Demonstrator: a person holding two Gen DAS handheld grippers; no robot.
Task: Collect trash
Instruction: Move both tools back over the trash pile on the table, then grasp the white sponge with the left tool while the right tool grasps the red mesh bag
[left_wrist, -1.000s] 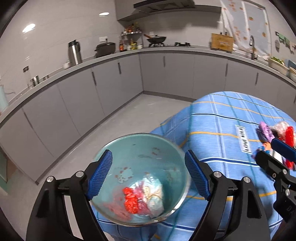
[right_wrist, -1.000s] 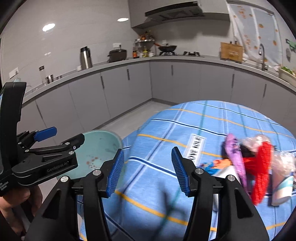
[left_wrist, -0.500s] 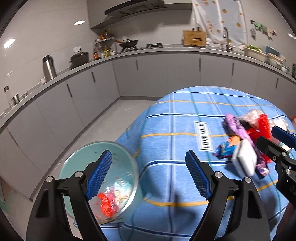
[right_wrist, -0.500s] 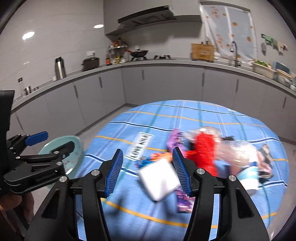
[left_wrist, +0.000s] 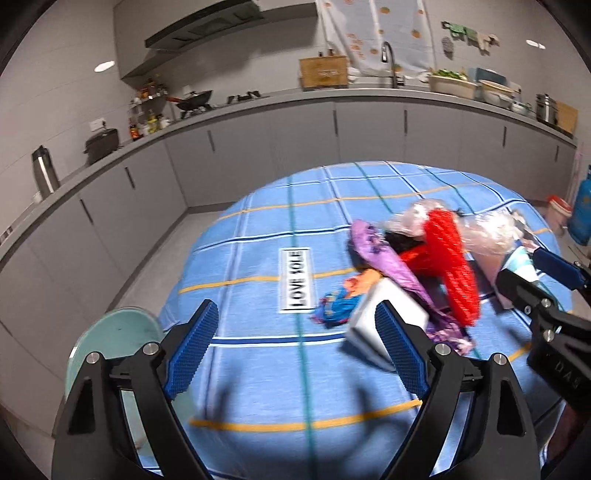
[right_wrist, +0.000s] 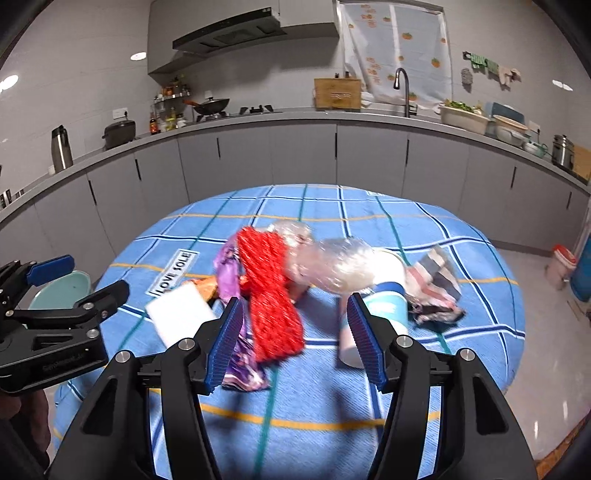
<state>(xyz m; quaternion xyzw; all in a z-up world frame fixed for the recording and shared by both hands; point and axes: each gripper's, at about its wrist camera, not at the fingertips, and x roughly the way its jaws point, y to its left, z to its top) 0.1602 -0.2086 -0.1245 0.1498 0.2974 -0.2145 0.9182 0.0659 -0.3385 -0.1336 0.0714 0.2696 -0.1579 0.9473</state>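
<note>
The trash lies heaped on the blue checked tablecloth (right_wrist: 314, 398), just to the right of the white "LOVE SOLE" label (right_wrist: 173, 272) sewn into it — a red foam fruit net (right_wrist: 271, 295), a crumpled purple wrapper (right_wrist: 227, 266), a white rectangular block (right_wrist: 181, 317), a clear crinkled plastic bag (right_wrist: 332, 267) and a white-and-blue paper cup (right_wrist: 384, 306). The right gripper (right_wrist: 295, 341) hangs over the near edge of this heap with its blue-padded jaws spread wide and nothing between them, seemingly lined up on the net and the cup. The left gripper (left_wrist: 295, 347) is equally wide open and empty, poised near the label's lower end. The pale green round bowl (left_wrist: 110, 347) sits off the cloth's edge, left of the label — probably within reach to receive each piece.
</note>
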